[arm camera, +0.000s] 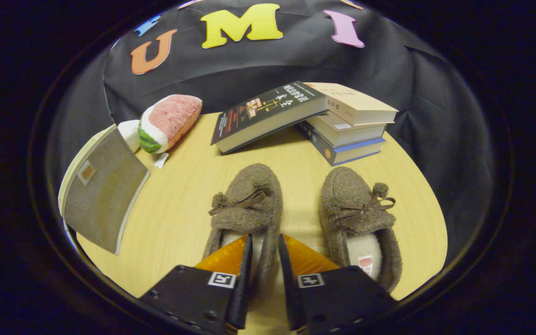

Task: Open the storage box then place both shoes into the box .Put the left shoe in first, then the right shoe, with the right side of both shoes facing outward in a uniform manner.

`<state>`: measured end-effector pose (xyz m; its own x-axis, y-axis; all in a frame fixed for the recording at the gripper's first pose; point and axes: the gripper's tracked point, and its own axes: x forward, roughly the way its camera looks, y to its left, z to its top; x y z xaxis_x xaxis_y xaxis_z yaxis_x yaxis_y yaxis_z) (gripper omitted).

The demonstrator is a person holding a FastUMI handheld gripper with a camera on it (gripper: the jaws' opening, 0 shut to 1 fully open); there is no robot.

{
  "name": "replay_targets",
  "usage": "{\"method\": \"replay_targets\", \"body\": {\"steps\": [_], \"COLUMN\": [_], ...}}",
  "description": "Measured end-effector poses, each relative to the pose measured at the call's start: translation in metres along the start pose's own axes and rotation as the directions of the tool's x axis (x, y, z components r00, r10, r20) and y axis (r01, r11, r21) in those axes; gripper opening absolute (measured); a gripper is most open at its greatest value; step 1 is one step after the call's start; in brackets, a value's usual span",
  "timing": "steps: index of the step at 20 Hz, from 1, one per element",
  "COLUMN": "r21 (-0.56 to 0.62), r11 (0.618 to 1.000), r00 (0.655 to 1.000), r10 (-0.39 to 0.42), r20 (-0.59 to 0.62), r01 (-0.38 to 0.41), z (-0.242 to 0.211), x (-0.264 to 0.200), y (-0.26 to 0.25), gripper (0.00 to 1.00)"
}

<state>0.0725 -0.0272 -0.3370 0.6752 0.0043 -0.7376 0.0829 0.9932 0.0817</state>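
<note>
Two brown fuzzy slippers with bows stand side by side on the wooden table (184, 209), toes pointing away from me. My gripper (264, 242) is at the heel end of the left shoe (249, 200). One finger is inside its cream lining and the other is outside, and both are shut on the shoe's right side wall. The right shoe (356, 209) sits untouched just right of the fingers. The storage box's grey fabric lid (103, 195) stands tilted open at the table's left edge. The box body beneath it is hidden.
A watermelon-slice plush (170, 121) lies beyond the lid at the back left. Behind the shoes, a dark book (268, 114) leans on a stack of three books (349, 130). Bare tabletop lies between the lid and the left shoe.
</note>
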Motion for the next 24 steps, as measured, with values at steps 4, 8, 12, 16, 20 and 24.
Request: {"method": "replay_targets", "body": {"steps": [4,8,12,16,20,24], "r21": [0.059,0.116,0.272,0.312,0.361,0.364], "r11": [0.998,0.993,0.962,0.949,0.925,0.913], "r00": [0.999,0.997,0.994,0.997,0.993,0.981], "r10": [0.01,0.002,0.049,0.069,0.109,0.143], "r20": [-0.05,-0.083,-0.102,-0.045,0.045,0.131], "r01": [-0.007,0.007,-0.02,-0.052,-0.118,-0.182], "z": [-0.007,-0.006,0.007,0.037,0.083,0.123], "x": [0.001,0.001,-0.017,-0.048,-0.091,-0.13], "y": [0.001,0.0,0.012,0.042,0.097,0.175], "gripper": [0.24,0.0,0.0,0.0,0.0,0.0]}}
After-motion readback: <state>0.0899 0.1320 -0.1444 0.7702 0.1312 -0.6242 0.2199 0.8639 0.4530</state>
